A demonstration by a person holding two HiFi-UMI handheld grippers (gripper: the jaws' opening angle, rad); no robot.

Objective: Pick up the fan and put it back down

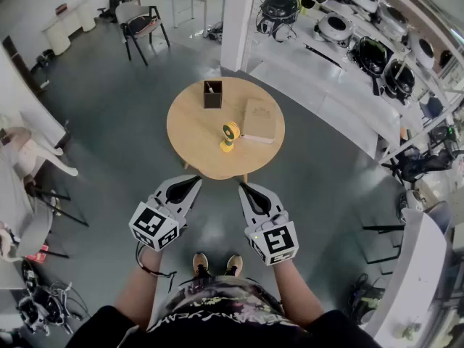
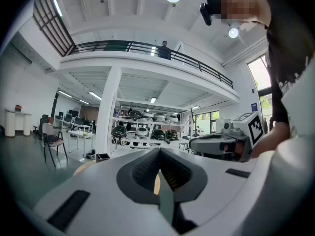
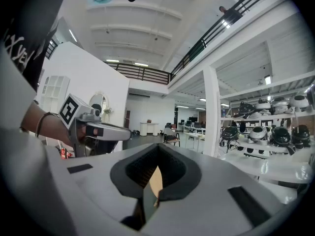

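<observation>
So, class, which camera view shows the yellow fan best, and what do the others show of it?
The head view: the yellow fan stands in full sight on the round table. Neither gripper view shows the fan: each looks across the room past its own jaws.

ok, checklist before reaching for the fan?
1. The fan upright on the table: ok.
2. The left gripper empty: ok.
3. The right gripper empty: ok.
4. Jaws open for a grasp: not ok, both shut.
5. Grippers at the fan: not ok, both short of the table's edge.
6. The fan clear of the book: cannot tell; they stand close.
</observation>
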